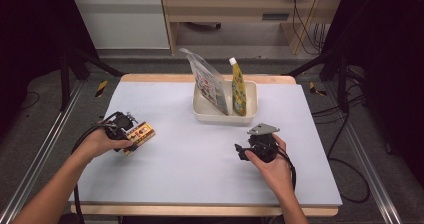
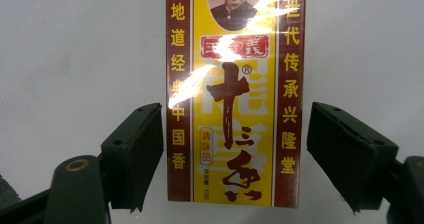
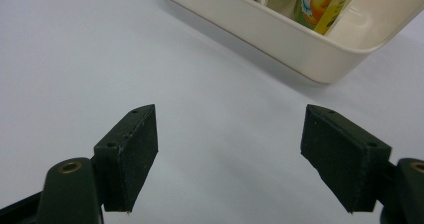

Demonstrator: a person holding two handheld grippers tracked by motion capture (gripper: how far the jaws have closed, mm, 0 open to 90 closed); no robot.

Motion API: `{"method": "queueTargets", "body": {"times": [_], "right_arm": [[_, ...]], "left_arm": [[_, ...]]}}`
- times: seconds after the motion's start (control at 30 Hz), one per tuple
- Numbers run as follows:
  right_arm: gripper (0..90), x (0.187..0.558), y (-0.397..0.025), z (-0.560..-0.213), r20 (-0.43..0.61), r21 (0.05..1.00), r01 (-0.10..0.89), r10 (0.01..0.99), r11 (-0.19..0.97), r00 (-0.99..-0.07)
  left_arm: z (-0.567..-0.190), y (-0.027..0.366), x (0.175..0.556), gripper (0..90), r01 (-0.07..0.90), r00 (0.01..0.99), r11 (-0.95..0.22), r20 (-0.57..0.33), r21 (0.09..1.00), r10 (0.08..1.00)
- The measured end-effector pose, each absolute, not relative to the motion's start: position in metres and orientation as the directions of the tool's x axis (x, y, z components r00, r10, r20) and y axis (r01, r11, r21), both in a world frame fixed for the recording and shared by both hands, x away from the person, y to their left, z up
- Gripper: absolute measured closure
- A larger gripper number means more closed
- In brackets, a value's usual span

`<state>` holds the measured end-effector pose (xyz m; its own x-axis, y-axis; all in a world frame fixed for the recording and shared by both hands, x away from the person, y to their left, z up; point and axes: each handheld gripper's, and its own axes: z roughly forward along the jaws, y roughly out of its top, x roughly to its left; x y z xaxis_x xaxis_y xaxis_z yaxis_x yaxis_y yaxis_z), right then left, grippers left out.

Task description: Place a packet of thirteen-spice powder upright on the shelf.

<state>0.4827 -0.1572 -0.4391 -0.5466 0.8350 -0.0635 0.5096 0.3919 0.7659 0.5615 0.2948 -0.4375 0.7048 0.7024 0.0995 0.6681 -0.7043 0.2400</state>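
1. While the left gripper (image 2: 235,149) sits spread wide over the yellow seasoning box (image 2: 235,84), the box lies flat on the table (image 1: 200,159) at its left side, between the jaws, touching neither.
2. Box's long axis runs straight ahead along the jaws; they straddle its narrow width.
3. Right gripper (image 3: 230,154) is agape and empty, well apart, facing the cream tub (image 3: 280,39).
4. Likely next: close left.

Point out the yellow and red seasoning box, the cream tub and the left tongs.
yellow and red seasoning box (image 2: 235,99): left gripper view, middle of its printed face.
cream tub (image 1: 220,117): high view, its near wall.
left tongs (image 2: 235,154): left gripper view, midway between the open tips, which straddle the box.
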Motion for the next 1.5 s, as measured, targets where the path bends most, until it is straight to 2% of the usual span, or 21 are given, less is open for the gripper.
{"method": "queueTargets", "body": {"times": [0.2,0.57,0.73,0.9,1.17,1.5], "right_arm": [[23.0,0.483,-0.157,-0.440,-0.069,0.764,0.508,0.832,0.399,-0.550],[22.6,0.483,-0.156,-0.440,-0.064,0.763,0.512,0.834,0.395,-0.548],[22.3,0.483,-0.156,-0.440,-0.063,0.763,0.511,0.832,0.396,-0.551],[22.0,0.483,-0.156,-0.440,-0.061,0.765,0.509,0.832,0.395,-0.552],[19.8,0.483,-0.156,-0.440,-0.024,0.767,0.525,0.835,0.368,-0.550],[19.0,0.481,-0.149,-0.437,0.000,0.777,0.526,0.836,0.346,-0.549]], "left_arm": [[-0.441,0.296,0.561,30.2,0.670,0.703,-0.703,0.101,0.240,0.704],[-0.439,0.295,0.562,31.5,0.672,0.704,-0.705,0.099,0.229,0.703],[-0.437,0.293,0.559,32.6,0.656,0.715,-0.721,0.124,0.221,0.688],[-0.431,0.294,0.557,32.8,0.644,0.717,-0.724,0.133,0.249,0.684],[-0.407,0.280,0.535,32.7,0.559,0.759,-0.763,0.172,0.325,0.628],[-0.395,0.236,0.517,32.7,0.433,0.821,-0.819,0.210,0.376,0.531]]}}
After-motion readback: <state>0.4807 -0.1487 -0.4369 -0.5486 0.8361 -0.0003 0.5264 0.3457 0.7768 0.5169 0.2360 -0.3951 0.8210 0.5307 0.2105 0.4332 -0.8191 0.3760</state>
